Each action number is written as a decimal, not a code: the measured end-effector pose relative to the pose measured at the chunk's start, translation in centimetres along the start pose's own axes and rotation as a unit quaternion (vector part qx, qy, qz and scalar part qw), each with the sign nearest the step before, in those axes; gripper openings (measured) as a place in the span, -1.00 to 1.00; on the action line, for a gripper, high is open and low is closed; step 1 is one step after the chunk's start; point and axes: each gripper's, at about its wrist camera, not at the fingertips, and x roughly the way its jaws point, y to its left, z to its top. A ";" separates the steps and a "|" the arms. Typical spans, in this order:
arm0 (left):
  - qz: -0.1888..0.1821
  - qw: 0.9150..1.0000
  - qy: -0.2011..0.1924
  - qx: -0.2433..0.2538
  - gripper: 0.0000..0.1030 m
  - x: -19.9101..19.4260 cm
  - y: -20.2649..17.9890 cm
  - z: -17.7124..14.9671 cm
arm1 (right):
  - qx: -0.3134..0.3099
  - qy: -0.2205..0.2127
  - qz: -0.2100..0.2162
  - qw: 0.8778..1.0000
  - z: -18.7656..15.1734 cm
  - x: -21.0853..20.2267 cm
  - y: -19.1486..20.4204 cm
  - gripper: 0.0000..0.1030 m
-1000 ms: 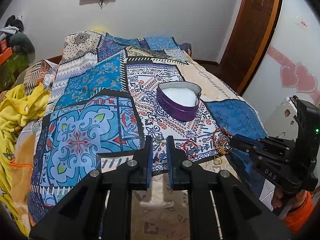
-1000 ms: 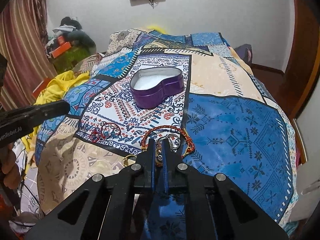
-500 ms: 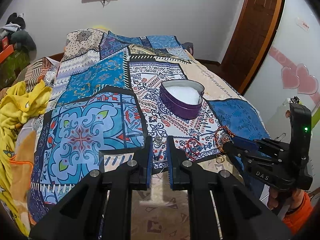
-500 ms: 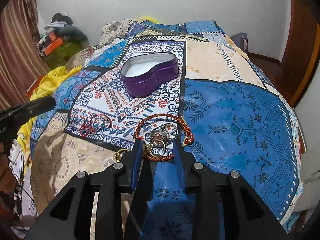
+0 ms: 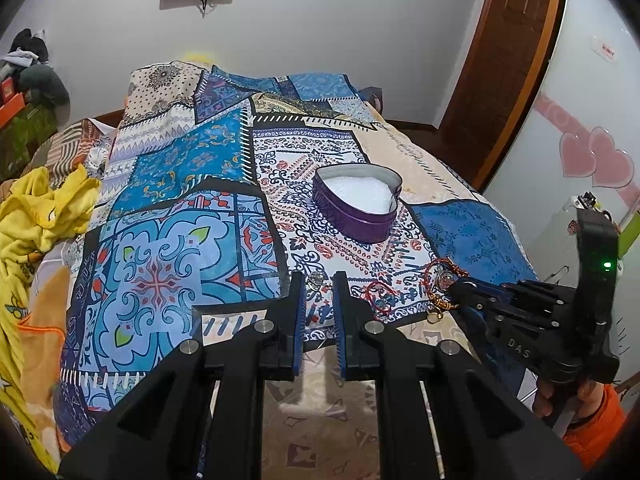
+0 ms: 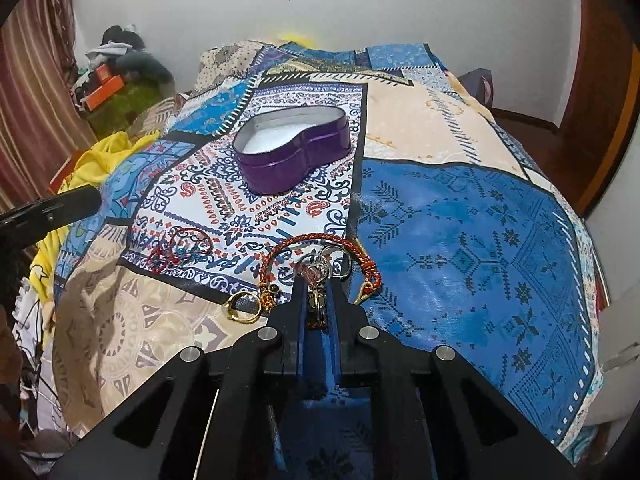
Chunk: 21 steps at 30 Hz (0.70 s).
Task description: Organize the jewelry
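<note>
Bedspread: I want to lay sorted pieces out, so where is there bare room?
Free: the blue patch right of the heart-shaped tin, and the beige patch behind it. Crowded: the near edge, with orange braided bracelet, red bracelet, gold ring.

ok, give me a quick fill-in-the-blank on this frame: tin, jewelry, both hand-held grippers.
1. The purple tin is shaped like a ____.
2. The tin's lining is ____ in color.
3. The right hand-held gripper is closing around the silver rings inside the ____ braided bracelet.
4. The left hand-held gripper holds ____.

Missing words: heart; white; orange; nothing
</note>
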 end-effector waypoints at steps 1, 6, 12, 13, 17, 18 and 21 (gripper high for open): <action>0.000 1.000 0.000 0.000 -0.77 0.0 0.0 0.1 | -0.001 -0.002 0.000 1.000 0.1 -0.1 0.0 -0.84; -0.006 1.000 -0.005 0.002 -0.77 -0.1 -0.4 0.4 | 0.000 -0.023 0.003 1.000 1.1 -1.2 -0.1 -0.84; -0.013 1.000 -0.015 0.008 -0.77 -0.1 -1.0 1.5 | -0.003 -0.052 0.012 0.999 2.9 -1.9 0.3 -0.84; -0.014 1.000 -0.017 0.010 -0.77 -0.1 -1.1 1.7 | -0.003 -0.056 0.014 0.998 3.3 -2.0 0.3 -0.84; -0.018 0.999 -0.026 0.019 -0.77 0.0 -1.6 2.8 | -0.008 -0.076 0.018 0.997 4.5 -2.1 0.7 -0.84; -0.019 0.999 -0.028 0.020 -0.77 0.1 -1.7 3.1 | -0.008 -0.081 0.020 0.997 4.9 -2.1 0.8 -0.84; -0.022 0.999 -0.032 0.024 -0.77 0.3 -2.0 3.8 | -0.008 -0.094 0.026 0.995 5.9 -2.1 0.9 -0.84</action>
